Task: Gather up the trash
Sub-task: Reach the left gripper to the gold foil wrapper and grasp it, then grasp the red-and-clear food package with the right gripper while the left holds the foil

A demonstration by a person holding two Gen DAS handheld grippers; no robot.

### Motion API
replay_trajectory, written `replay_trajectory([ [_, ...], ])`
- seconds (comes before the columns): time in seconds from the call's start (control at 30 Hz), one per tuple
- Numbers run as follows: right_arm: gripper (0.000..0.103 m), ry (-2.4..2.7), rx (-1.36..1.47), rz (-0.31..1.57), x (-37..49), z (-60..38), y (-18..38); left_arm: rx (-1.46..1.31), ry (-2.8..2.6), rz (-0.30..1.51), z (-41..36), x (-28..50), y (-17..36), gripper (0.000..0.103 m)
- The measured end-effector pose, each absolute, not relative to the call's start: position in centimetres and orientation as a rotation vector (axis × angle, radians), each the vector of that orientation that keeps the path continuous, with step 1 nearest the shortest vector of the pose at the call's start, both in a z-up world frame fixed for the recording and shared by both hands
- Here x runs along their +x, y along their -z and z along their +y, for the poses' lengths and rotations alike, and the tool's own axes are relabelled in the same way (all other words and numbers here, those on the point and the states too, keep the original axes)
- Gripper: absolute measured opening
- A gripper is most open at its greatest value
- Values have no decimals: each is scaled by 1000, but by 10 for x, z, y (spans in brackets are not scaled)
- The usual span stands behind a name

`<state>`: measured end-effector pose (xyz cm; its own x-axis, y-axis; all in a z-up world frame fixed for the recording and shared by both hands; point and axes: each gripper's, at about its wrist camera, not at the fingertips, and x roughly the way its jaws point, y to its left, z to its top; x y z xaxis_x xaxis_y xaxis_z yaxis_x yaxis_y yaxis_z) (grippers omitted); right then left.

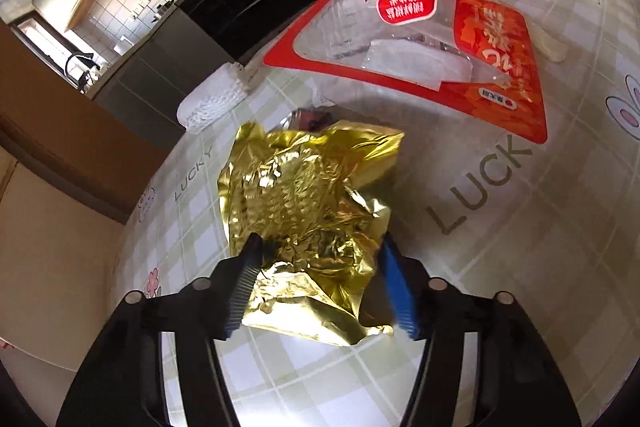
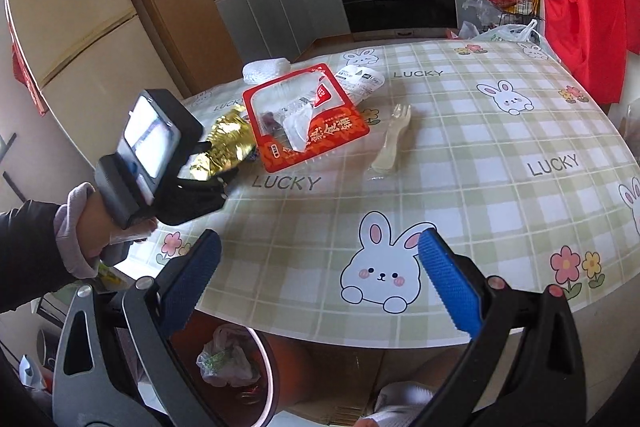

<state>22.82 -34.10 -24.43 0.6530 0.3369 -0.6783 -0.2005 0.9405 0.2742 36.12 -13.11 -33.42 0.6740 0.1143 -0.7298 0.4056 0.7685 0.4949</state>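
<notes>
A crumpled gold foil wrapper (image 1: 308,195) lies on the checked tablecloth, and my left gripper (image 1: 320,242) is shut on its near part, a blue pad pressed in on each side. From the right wrist view the same wrapper (image 2: 228,139) shows just beyond the hand (image 2: 100,227) that holds that gripper. Behind the wrapper sits a red-rimmed clear food package (image 1: 420,43) (image 2: 304,123). A clear plastic fork (image 2: 394,139) lies to the right of it. My right gripper (image 2: 320,239) hangs open over the table's near edge with nothing between its fingers.
A white foam net (image 1: 212,103) (image 2: 266,69) and a white packet (image 2: 360,79) lie at the table's (image 2: 480,131) far side. A round bin (image 2: 269,367) with a bag in it stands below the near edge. Kitchen counters, a fridge and a wire rack stand beyond.
</notes>
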Motion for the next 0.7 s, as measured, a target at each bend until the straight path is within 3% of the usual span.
replay_trajectory([
  [0.07, 97, -317, 145, 790, 232, -337, 243, 639, 191, 813, -122, 361, 325, 44],
  [0.1, 97, -319, 125, 781, 235, -335, 243, 597, 203, 810, -115, 360, 319, 35],
  [0.43, 97, -418, -33, 740, 301, -313, 237, 40, 195, 778, -22, 334, 268, 35],
  [0.53, 96, -454, -27, 855, 346, -311, 253, -57, 177, 764, -3, 321, 262, 35],
  [0.6, 88, -457, -37, 885, 368, -310, 265, -94, 170, 756, 4, 307, 259, 35],
  [0.7, 88, -432, -38, 918, 396, -312, 284, -116, 169, 750, 9, 285, 260, 35],
])
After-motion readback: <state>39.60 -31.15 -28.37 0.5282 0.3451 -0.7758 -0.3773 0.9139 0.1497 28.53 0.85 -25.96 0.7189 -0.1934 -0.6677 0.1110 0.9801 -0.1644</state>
